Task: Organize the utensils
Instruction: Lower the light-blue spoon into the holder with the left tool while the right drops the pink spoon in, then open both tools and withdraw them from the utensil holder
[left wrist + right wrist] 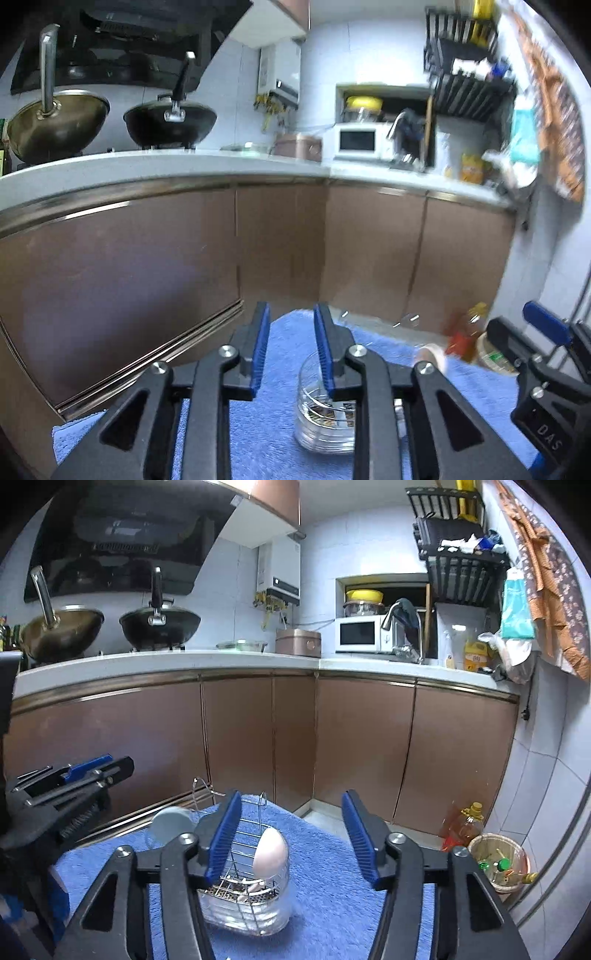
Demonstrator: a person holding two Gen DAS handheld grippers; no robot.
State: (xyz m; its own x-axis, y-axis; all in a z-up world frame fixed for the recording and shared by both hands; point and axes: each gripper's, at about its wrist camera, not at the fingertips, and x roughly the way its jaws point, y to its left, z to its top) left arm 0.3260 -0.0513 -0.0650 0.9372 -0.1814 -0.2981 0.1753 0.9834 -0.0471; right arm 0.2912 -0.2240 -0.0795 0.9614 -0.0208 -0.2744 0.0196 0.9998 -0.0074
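While both grippers hang with jaws apart, holding nothing, over the blue-towelled table (332, 897), the wire utensil caddy with pale spoon (255, 864) could tip if nudged by the right gripper (291, 834) or the narrower left gripper (290, 354).

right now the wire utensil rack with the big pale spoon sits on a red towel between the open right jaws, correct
Not quite: the towel is blue, not red. The right wrist view shows the wire utensil rack with the pale spoon on it, between the open right jaws.

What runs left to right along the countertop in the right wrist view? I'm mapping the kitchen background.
Brass-coloured wok → black wok → glass dish → pink rice cooker → white microwave → faucet → yellow bottle.
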